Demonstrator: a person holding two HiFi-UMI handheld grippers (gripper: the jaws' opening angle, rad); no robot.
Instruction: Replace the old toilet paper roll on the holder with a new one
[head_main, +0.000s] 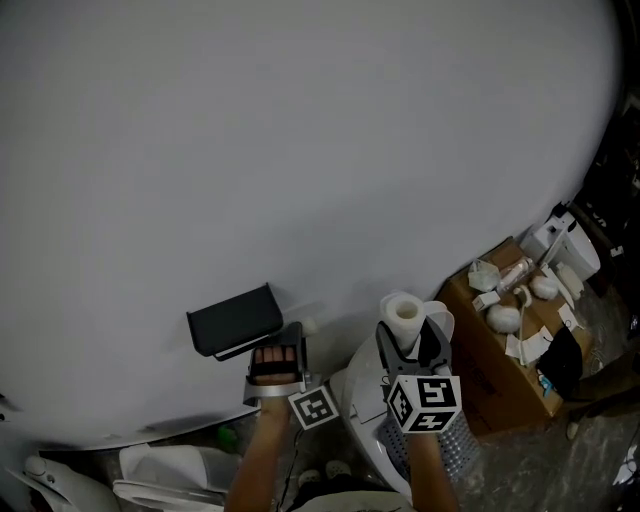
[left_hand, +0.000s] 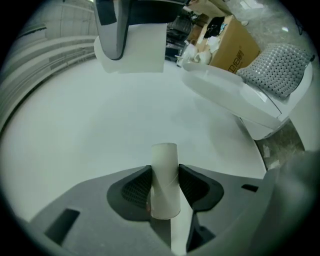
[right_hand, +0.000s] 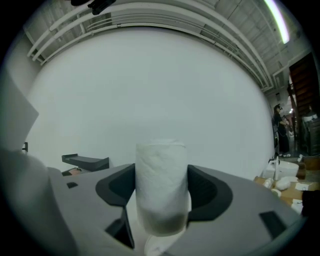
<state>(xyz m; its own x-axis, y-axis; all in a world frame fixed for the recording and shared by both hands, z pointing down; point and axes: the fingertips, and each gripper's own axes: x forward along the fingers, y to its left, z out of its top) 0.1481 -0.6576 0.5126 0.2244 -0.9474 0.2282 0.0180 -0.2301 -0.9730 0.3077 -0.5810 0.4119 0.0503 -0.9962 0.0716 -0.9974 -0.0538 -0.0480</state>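
The black holder (head_main: 235, 320) is fixed to the white wall, and it also shows in the left gripper view, the holder (left_hand: 116, 25) at the top with a white sheet (left_hand: 134, 49) hanging under it. My left gripper (head_main: 277, 358) sits just below and right of it, shut on an empty cardboard tube (left_hand: 165, 180) that stands upright between the pads. My right gripper (head_main: 408, 340), further right, is shut on a full white toilet paper roll (head_main: 405, 316). In the right gripper view the roll (right_hand: 161, 186) fills the jaws and the holder (right_hand: 85, 161) lies to the left.
A white toilet (left_hand: 240, 95) with a grey dotted cushion (left_hand: 280, 60) stands below the grippers, to the right. A cardboard box (head_main: 500, 375) with white odds and ends on top sits at the right. The wall (head_main: 300, 150) fills the rest.
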